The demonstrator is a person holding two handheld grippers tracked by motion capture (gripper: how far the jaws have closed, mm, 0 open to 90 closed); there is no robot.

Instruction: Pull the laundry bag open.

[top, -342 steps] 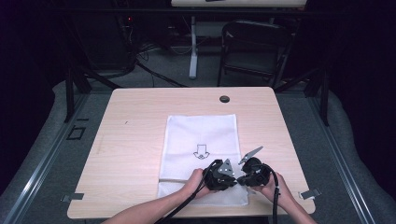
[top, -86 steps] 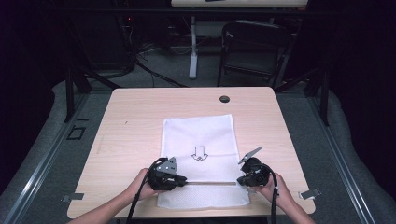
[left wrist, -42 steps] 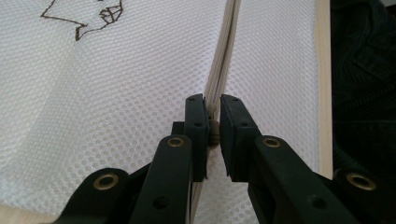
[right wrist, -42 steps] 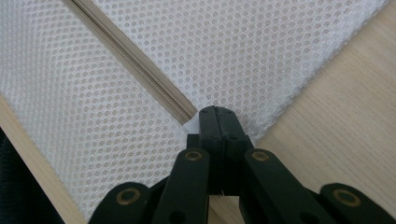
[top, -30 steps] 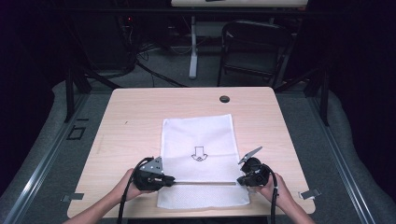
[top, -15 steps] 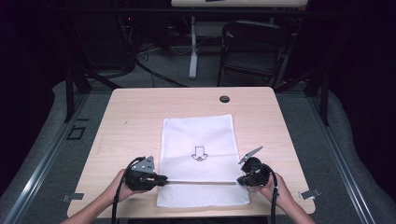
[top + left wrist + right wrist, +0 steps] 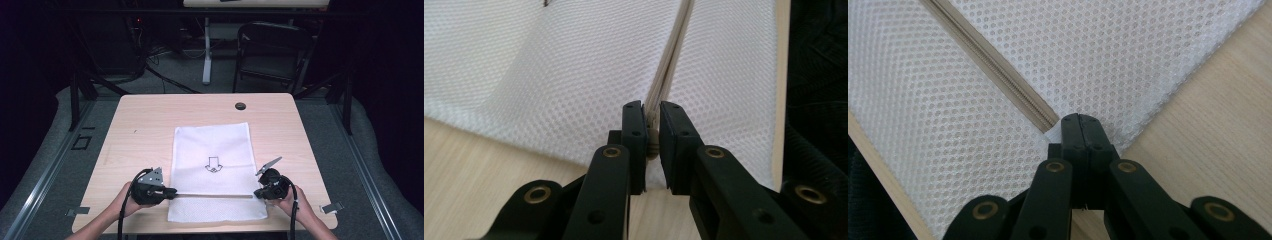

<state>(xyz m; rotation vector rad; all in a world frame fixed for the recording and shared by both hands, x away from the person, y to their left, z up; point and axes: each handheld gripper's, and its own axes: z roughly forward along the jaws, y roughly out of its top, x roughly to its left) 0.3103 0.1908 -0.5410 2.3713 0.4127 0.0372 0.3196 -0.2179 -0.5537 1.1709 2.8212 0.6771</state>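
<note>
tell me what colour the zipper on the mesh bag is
Beige zipper on a white mesh bag; the right gripper view shows it best.

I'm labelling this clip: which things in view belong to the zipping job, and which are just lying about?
In the job:
- white mesh bag
- its zipper
- zipper pull, pinched by the left tool
- right tool, clamped on the bag's end

Lying about:
- round black grommet in the table
- dark chair behind
</note>
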